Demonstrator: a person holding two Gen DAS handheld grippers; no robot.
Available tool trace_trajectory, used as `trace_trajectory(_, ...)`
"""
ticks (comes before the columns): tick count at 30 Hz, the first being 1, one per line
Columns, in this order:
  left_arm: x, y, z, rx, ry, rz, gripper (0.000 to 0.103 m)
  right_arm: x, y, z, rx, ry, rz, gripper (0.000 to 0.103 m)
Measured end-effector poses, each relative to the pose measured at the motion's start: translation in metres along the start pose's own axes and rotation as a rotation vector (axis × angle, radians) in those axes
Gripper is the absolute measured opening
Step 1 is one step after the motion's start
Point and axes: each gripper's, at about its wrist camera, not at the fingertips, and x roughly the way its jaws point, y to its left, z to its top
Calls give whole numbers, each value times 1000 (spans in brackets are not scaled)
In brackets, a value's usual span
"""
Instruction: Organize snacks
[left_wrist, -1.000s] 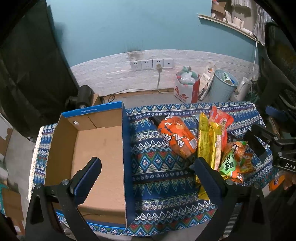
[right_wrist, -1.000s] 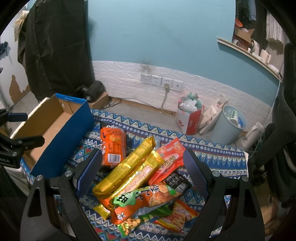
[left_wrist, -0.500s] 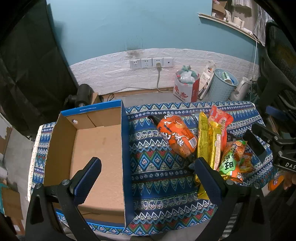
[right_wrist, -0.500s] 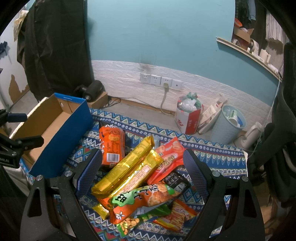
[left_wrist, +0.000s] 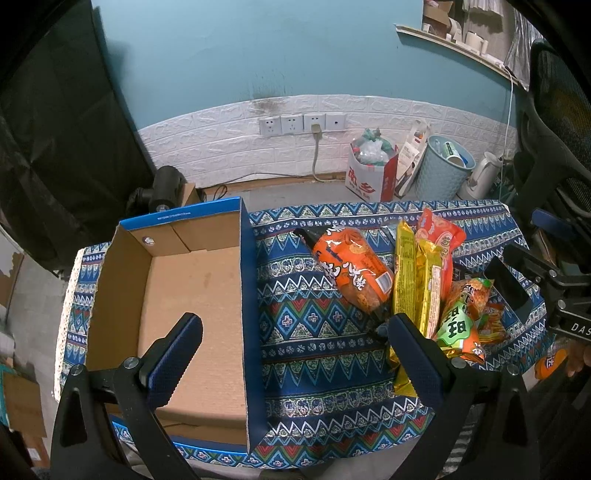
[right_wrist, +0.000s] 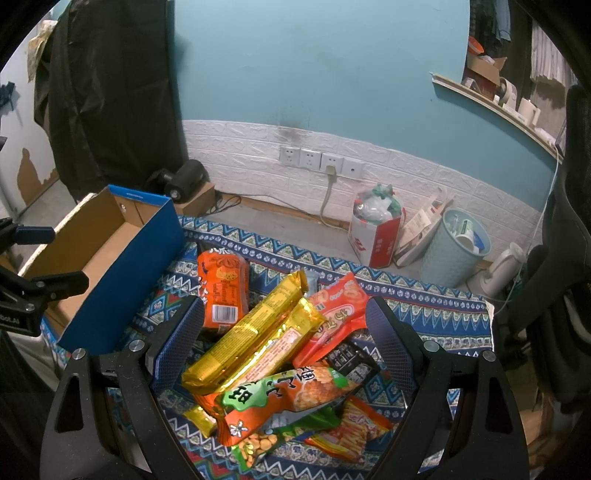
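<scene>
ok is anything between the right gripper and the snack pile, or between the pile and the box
Nothing visible blocks either. The open right gripper hangs directly over the heap of foil snack packets. Between the heap and the blue cardboard box lies only patterned blue tablecloth, though the box's upright side wall must be cleared.

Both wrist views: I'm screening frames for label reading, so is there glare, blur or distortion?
Left wrist view: sharp, fisheye-bent wall, mild sheen on the gold packets. Right wrist view: sharp too, brighter glare on the gold packets, dark vignetted corners.
</scene>
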Motion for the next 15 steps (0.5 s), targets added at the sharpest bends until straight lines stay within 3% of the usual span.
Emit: trace_trajectory(15, 1, -2, -3, 0, 6, 1, 102, 0, -2, -1, -1, 3, 0, 87)
